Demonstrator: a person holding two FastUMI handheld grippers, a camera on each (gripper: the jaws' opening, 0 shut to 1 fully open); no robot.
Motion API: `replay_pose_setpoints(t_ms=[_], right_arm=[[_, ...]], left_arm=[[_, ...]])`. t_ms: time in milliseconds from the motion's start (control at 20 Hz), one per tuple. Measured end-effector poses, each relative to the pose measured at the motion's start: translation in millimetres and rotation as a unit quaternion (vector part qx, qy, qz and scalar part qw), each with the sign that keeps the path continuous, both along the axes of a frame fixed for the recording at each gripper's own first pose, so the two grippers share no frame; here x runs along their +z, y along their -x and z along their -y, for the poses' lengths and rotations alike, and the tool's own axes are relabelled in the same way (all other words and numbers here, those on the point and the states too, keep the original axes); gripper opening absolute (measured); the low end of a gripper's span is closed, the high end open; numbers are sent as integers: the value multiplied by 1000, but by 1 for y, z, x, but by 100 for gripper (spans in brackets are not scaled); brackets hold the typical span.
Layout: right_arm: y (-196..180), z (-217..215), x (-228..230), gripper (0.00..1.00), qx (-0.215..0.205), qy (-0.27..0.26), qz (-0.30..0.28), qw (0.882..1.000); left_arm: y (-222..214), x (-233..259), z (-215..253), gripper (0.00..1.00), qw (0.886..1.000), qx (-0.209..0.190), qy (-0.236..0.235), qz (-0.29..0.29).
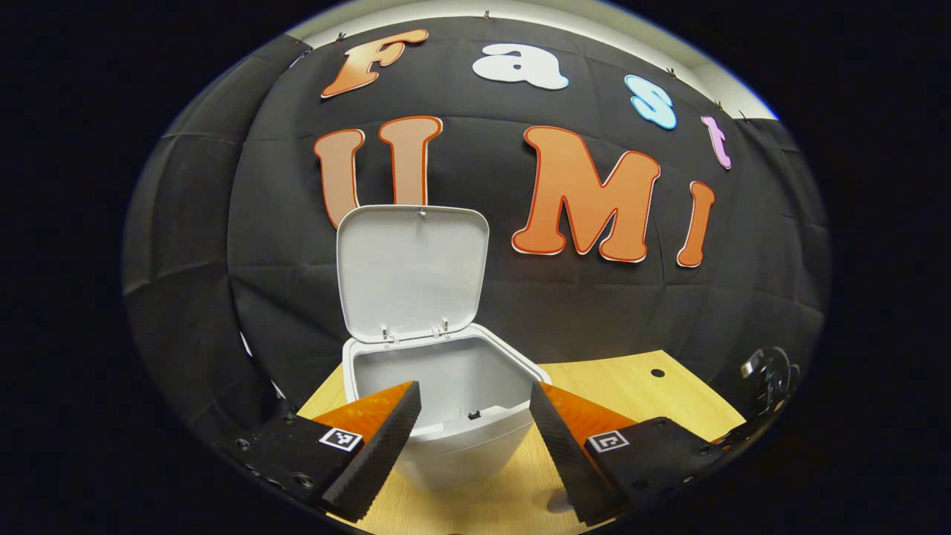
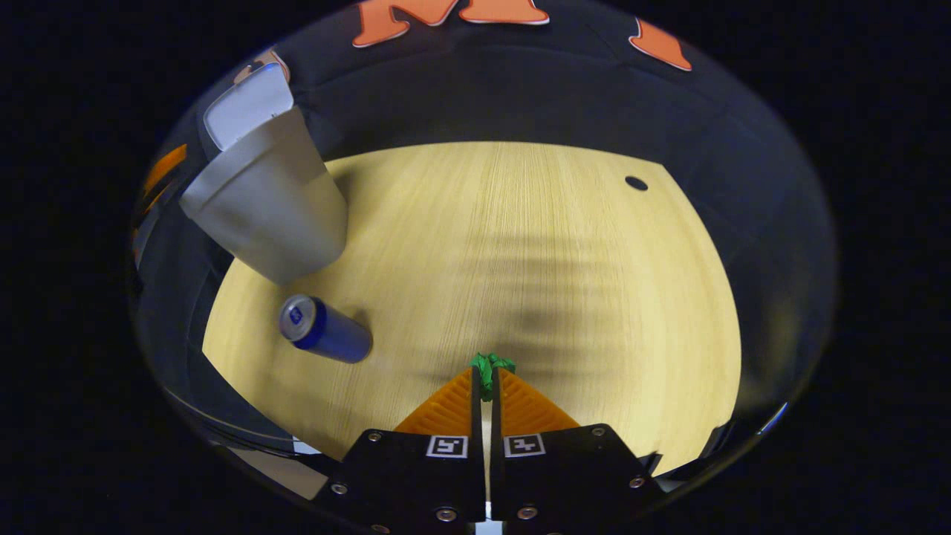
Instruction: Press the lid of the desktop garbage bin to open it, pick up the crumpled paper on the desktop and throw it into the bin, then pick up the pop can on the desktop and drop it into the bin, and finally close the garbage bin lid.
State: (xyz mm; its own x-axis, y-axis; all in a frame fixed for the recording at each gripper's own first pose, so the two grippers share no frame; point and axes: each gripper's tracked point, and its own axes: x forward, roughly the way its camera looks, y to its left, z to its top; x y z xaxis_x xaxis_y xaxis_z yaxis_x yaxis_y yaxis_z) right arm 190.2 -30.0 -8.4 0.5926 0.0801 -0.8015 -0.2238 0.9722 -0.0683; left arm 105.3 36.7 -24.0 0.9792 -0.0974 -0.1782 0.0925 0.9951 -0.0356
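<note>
Left gripper view: left tool [image 1: 475, 416] spread wide, empty, held just before the bin [image 1: 446, 386]; lid [image 1: 412, 271] upright, so the mouth is free for the drop.

Right gripper view: right tool [image 2: 487, 386] pinching the green crumpled paper [image 2: 490, 366], above the surface [image 2: 535, 245]. Pop can [image 2: 325, 330] stands near the bin's base, likely next.

Before me a pale wood-grain tabletop [image 2: 520, 245] with a small round hole [image 2: 636, 183] meets the black cloth wall [image 1: 186, 245].
</note>
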Motion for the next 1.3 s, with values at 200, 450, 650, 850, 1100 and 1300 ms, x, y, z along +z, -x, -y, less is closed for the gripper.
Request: replay_pose_setpoints(t_ms=[200, 450, 650, 850, 1100, 1300], right_arm=[[-16, -11, 85, 3, 13, -23, 75, 997], [-43, -44, 176, 3, 47, -42, 165, 984], [-73, -87, 238, 3, 87, -70, 223, 968], [-96, -138, 290, 2, 143, -73, 278, 947], [-112, -227, 330, 2, 219, -89, 320, 918], [-118, -302, 322, 2, 277, -108, 305, 905]], left_arm=[[1, 8, 2, 94, 1000, -4, 8, 9], [8, 8, -5, 94, 1000, -1, 6, 14], [14, 9, -24, 94, 1000, 14, 3, 16], [25, 6, -45, 94, 1000, 24, 7, 12], [41, 1, -76, 94, 999, 50, 12, 12], [54, 1, -103, 94, 997, 76, 14, 16]])
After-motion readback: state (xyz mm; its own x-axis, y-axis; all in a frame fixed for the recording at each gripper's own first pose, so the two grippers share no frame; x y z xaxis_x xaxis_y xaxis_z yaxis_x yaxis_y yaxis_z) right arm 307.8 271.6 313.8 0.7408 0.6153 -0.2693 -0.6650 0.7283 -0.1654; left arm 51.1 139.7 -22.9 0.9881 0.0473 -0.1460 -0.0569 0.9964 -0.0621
